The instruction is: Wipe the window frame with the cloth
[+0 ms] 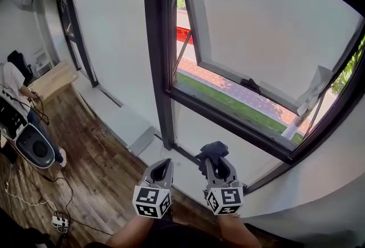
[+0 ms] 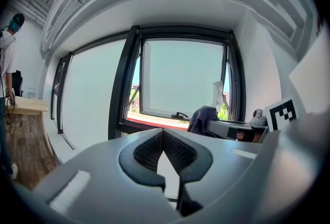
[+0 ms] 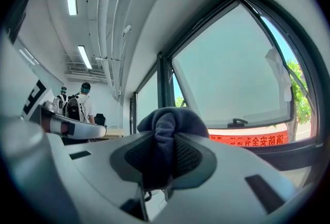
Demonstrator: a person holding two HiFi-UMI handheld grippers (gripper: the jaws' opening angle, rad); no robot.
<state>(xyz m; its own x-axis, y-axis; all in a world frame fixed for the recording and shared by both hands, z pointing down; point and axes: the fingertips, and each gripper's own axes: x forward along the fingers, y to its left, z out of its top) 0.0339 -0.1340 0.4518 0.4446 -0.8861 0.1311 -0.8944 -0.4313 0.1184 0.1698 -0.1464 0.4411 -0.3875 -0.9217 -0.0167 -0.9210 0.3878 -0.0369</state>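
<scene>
A dark window frame (image 1: pixel 228 120) runs across the wall, with its sash (image 1: pixel 251 87) swung open outward. My right gripper (image 1: pixel 214 157) is shut on a dark blue-grey cloth (image 1: pixel 212 150), held below the frame's lower rail and apart from it. In the right gripper view the cloth (image 3: pixel 167 133) bulges out between the pads, with the frame (image 3: pixel 304 153) ahead to the right. My left gripper (image 1: pixel 162 168) hovers just left of the right one, jaws shut and holding nothing. The left gripper view shows the closed tips (image 2: pixel 163 138), the frame (image 2: pixel 124 91) and the cloth (image 2: pixel 202 117).
A white sill ledge (image 1: pixel 122 121) runs along the wall below the glass. Wooden floor (image 1: pixel 85 173) with cables and a power strip (image 1: pixel 59 220) lies at lower left. A person (image 1: pixel 17 90) stands by a desk at far left. A white cloth (image 1: pixel 316 90) hangs on the sash's right corner.
</scene>
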